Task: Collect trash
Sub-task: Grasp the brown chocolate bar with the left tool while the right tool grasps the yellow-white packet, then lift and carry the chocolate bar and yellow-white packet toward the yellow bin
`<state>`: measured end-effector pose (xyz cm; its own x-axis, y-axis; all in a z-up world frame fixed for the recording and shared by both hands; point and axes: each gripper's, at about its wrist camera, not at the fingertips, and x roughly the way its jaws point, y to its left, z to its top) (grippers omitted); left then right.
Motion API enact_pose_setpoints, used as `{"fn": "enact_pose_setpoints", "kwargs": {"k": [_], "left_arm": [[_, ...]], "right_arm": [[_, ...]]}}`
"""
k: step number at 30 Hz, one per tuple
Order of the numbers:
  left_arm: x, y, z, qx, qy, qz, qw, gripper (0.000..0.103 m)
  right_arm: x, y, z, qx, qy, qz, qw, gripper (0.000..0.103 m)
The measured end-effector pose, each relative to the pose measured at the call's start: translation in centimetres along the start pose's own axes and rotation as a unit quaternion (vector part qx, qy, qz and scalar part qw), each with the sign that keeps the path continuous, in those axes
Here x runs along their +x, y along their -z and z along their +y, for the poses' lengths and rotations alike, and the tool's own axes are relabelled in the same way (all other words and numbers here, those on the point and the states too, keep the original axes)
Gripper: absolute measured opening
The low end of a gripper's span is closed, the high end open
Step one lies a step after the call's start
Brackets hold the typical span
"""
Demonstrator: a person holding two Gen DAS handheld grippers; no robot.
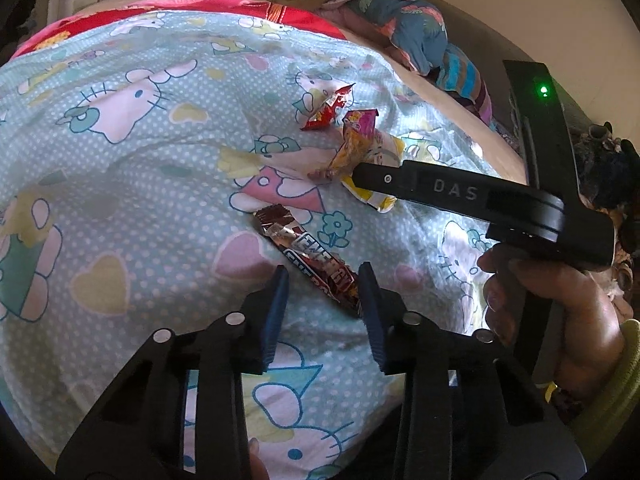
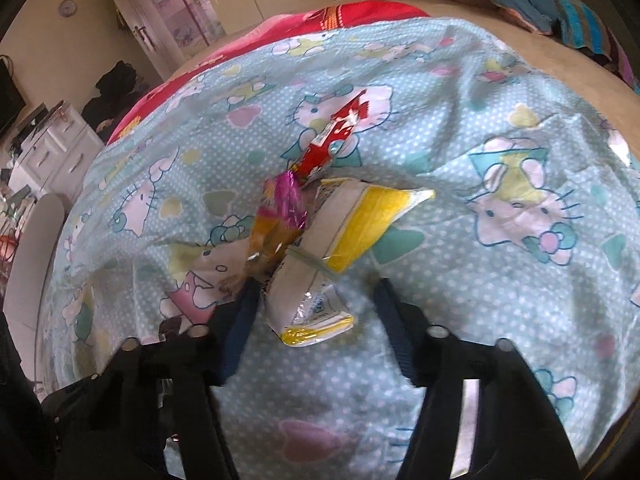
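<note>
Left wrist view looks across a bed covered by a pale blue cartoon-cat sheet (image 1: 132, 168). At 6 o'clock the left tool (image 1: 323, 304) has its blue fingers spread apart, with the lower end of a brown energy-bar wrapper (image 1: 308, 256) lying on the sheet between them; whether the right-hand finger touches the wrapper I cannot tell. Toward 1 o'clock from that bar sit a red wrapper (image 1: 326, 110), an orange-and-pink wrapper (image 1: 354, 142) and a white-and-yellow packet (image 1: 376, 196), close together. The right tool (image 1: 362, 178) reaches in from 3 o'clock, held by the right hand (image 1: 560, 304), its tip at the white-and-yellow packet. A bundle of dark floral bedding (image 1: 412, 28) lies at 1 o'clock.

Right wrist view shows the right tool (image 2: 316, 300) with fingers spread wide, gripping nothing. The white-and-yellow packet (image 2: 332, 248) lies between them, its near end just beside the left-hand finger. The orange-and-pink wrapper (image 2: 280, 216) touches the packet at 11 o'clock, and the red wrapper (image 2: 336, 136) lies beyond at 12 o'clock. A white dresser (image 2: 52, 152) stands at 9 o'clock
</note>
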<state>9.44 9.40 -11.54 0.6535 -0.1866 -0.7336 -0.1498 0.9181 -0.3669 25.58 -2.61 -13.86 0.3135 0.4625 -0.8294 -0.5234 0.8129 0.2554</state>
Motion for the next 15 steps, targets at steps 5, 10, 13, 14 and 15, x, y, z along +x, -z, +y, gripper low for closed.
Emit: {"fn": "enact_pose_setpoints", "kwargs": {"k": [5,10,13,14,15], "left_arm": [[0.2,0.0,0.4,-0.009,0.007,0.006,0.9999,0.018],[0.1,0.1,0.0,0.000,0.019,0.007,0.9998,0.013],[-0.1,-0.1,-0.4,0.008,0.026,0.003,0.9996,0.012],[-0.3,-0.2,-0.5,0.011,0.028,0.000,0.9995,0.012],[-0.5,-0.2,-0.6,0.013,0.029,-0.003,0.9995,0.012]], "right_arm": [[-1.6,0.5,-1.0,0.025,0.001,-0.027,0.999,0.036],[-4.4,2.0,-3.3,0.076,0.005,-0.065,0.995,0.035],[-6.0,3.6,-4.1,0.090,0.010,-0.085,0.992,0.035],[-6.5,4.1,-4.3,0.092,0.012,-0.091,0.992,0.035],[-7.1,4.8,-4.5,0.093,0.014,-0.098,0.991,0.035]]}}
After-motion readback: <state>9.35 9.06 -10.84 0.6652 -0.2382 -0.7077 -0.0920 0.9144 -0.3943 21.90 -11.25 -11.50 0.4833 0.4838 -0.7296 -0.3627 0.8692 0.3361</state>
